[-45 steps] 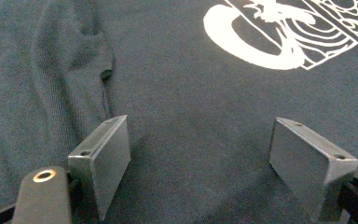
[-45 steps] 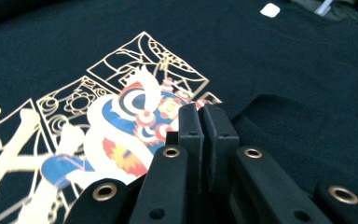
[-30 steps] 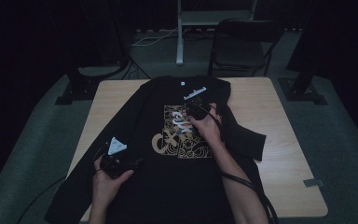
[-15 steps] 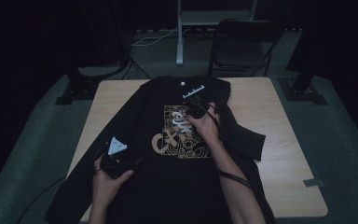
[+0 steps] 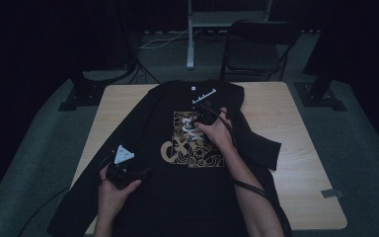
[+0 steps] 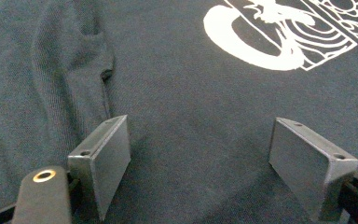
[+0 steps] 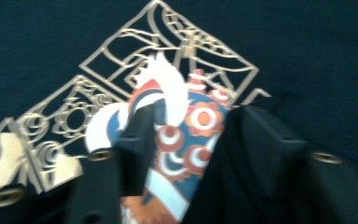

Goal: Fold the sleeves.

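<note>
A black long-sleeved shirt (image 5: 177,197) lies spread flat on the wooden table (image 5: 296,148), with a gold and coloured print (image 5: 197,143) on its chest. My left gripper (image 5: 137,173) rests on the shirt's lower left part. In the left gripper view it (image 6: 198,135) stands open, with flat dark cloth (image 6: 191,84) under the jaws. My right gripper (image 5: 200,118) sits on the print. Its jaws have just been opening, and in the right gripper view the gripper (image 7: 191,126) has a raised fold of printed cloth (image 7: 186,140) loose between the jaws.
A white tag strip (image 5: 203,96) lies by the collar. A folding chair (image 5: 256,44) stands behind the table, with dark stand bases (image 5: 81,91) (image 5: 321,94) at both far corners. A small piece of tape (image 5: 331,193) sits near the table's right front edge.
</note>
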Tool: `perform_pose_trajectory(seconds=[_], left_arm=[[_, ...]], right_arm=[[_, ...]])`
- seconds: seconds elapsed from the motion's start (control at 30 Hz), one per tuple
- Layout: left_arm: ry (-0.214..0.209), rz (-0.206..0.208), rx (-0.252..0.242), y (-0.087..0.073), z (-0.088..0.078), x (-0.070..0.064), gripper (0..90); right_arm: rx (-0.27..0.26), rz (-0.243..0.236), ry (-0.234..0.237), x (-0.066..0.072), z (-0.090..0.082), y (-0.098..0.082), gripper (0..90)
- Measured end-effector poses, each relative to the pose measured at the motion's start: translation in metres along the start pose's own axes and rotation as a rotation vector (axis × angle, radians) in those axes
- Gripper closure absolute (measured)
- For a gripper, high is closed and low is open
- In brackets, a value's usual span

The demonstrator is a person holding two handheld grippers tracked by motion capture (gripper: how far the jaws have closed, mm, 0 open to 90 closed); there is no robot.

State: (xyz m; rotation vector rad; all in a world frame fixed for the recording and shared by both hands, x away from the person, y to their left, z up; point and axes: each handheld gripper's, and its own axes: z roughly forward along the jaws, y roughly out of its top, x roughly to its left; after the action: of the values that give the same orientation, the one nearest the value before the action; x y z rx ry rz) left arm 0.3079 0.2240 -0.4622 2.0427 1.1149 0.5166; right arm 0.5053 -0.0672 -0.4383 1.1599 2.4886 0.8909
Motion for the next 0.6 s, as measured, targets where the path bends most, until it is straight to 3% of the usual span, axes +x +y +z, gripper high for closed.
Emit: perform_pose_trajectory(seconds=[0.13,0.4,0.6], left_arm=[[0.000,0.000,0.000,0.000,0.000,0.000,22.2],[-0.001,0.000,-0.001,0.000,0.000,0.000,22.2],[0.000,-0.002,-0.002,0.000,0.000,0.000,22.2]], right_arm=[[0.006,-0.049,0.007,0.002,0.000,-0.001,38.5],[-0.019,-0.070,0.001,0.008,-0.004,-0.003,34.2],[-0.056,-0.094,0.000,0.016,-0.019,-0.003,27.9]])
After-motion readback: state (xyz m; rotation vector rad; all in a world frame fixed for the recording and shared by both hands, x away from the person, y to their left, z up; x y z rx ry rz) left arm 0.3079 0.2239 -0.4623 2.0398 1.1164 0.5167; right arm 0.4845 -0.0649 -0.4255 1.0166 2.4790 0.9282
